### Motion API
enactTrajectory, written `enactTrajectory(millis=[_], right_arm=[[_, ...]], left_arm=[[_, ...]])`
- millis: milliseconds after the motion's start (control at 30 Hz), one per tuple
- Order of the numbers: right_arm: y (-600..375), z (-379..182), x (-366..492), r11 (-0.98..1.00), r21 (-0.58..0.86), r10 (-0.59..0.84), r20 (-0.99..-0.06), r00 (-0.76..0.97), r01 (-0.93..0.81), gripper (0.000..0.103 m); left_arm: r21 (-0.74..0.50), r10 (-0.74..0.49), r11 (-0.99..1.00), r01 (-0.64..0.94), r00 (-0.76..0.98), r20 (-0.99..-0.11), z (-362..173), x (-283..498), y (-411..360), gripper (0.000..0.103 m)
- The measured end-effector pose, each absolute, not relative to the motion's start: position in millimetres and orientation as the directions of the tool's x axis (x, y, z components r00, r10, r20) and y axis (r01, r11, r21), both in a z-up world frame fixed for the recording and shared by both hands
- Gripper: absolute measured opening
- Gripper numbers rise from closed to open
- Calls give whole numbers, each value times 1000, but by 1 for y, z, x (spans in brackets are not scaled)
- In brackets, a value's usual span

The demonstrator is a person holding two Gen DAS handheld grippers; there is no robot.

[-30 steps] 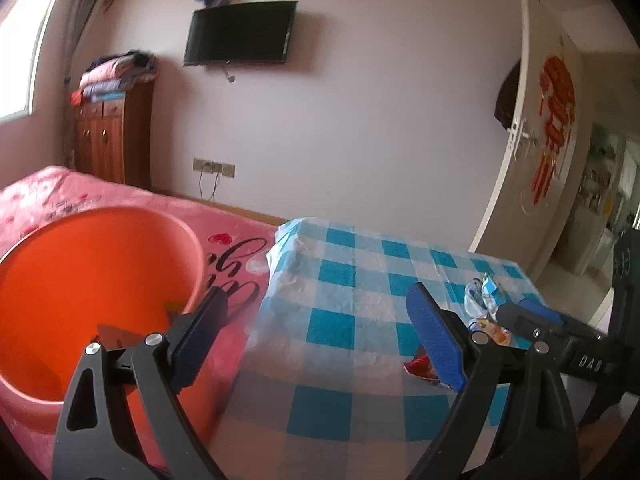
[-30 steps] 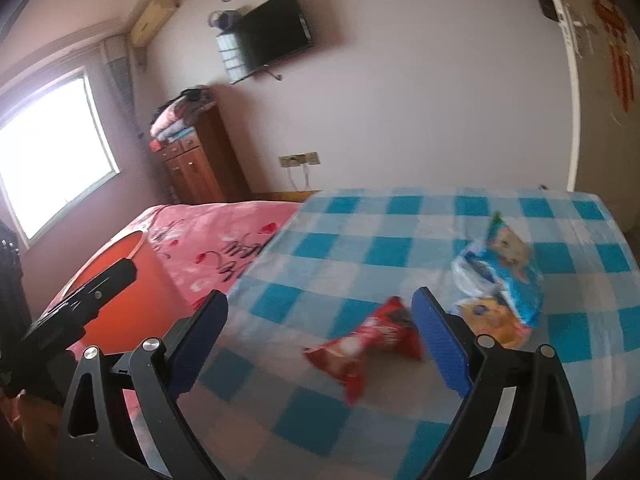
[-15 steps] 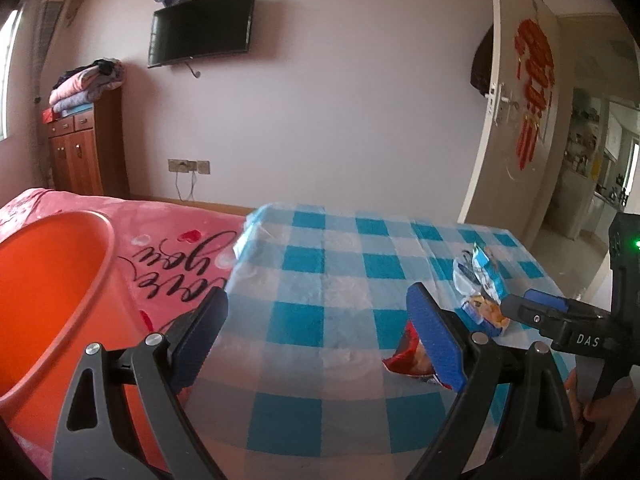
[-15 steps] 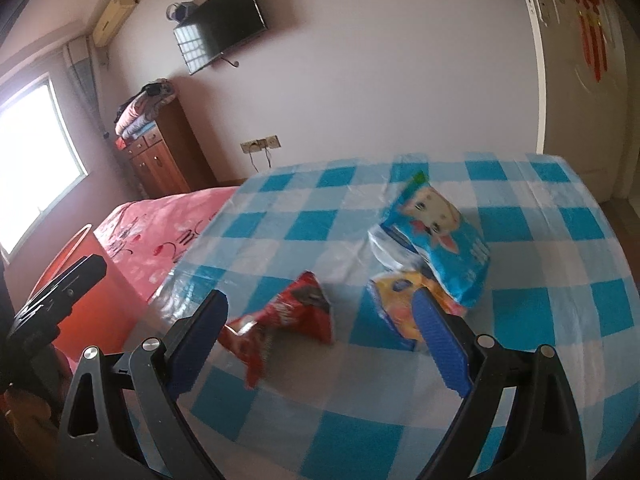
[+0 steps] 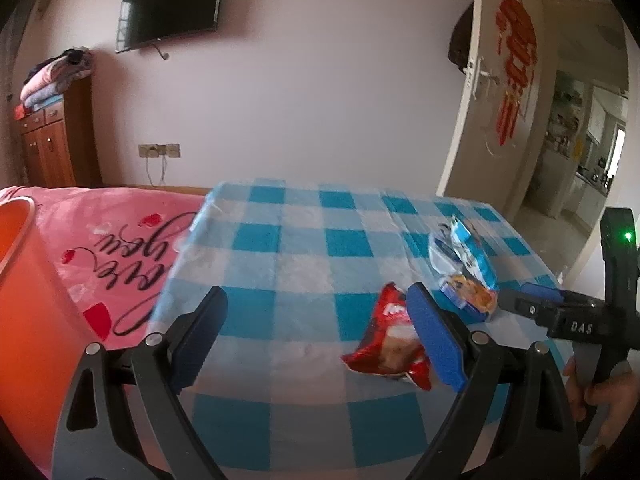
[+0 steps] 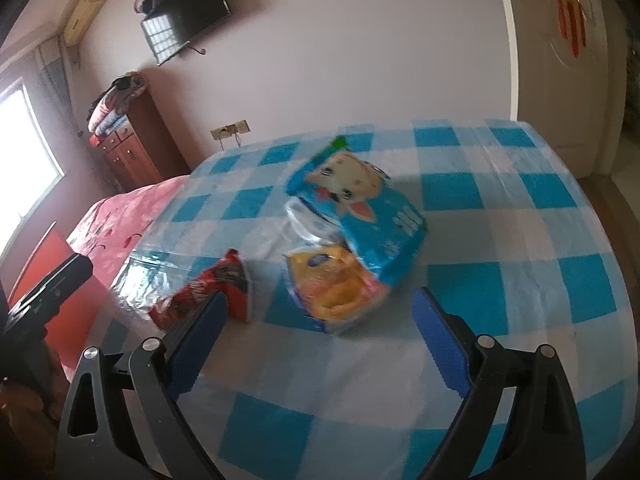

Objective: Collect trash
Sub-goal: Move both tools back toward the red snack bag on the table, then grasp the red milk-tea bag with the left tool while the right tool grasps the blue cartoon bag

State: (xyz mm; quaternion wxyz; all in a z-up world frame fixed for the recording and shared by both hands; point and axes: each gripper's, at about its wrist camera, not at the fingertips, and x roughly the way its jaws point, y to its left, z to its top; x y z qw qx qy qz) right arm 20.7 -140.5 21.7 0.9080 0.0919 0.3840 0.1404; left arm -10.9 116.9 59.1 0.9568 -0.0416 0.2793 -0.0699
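Note:
A crumpled red snack wrapper (image 5: 390, 346) lies on the blue checked tablecloth (image 5: 296, 248), partly behind my left gripper's right finger. My left gripper (image 5: 320, 340) is open and empty above the table's near edge. A blue bag with a cartoon face (image 6: 364, 208) and a yellow snack bag (image 6: 336, 292) lie together further right. My right gripper (image 6: 320, 344) is open and empty, just short of the yellow bag; the red wrapper (image 6: 212, 292) sits by its left finger. The right gripper also shows in the left wrist view (image 5: 532, 300).
An orange bucket (image 5: 24, 320) stands at the left beside a bed with a pink cover (image 5: 112, 232). A wooden cabinet (image 5: 52, 144) stands at the back left. A wall TV (image 5: 172, 8) hangs above. An open door (image 5: 500, 100) is at the right.
Both grippers have swung right and moved closer over the table. The bucket has slid to the left edge of view. The wrappers now sit nearer both grippers, whose jaws stay open.

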Motion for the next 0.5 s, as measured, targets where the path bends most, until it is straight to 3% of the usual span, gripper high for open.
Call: enactTrajectory(millis=[500], right_arm=[[-176,15,58,941,297,330,-698,636,-163,92]], left_arm=[[-166,-303,952,257,713,-632,36,16,75,91]])
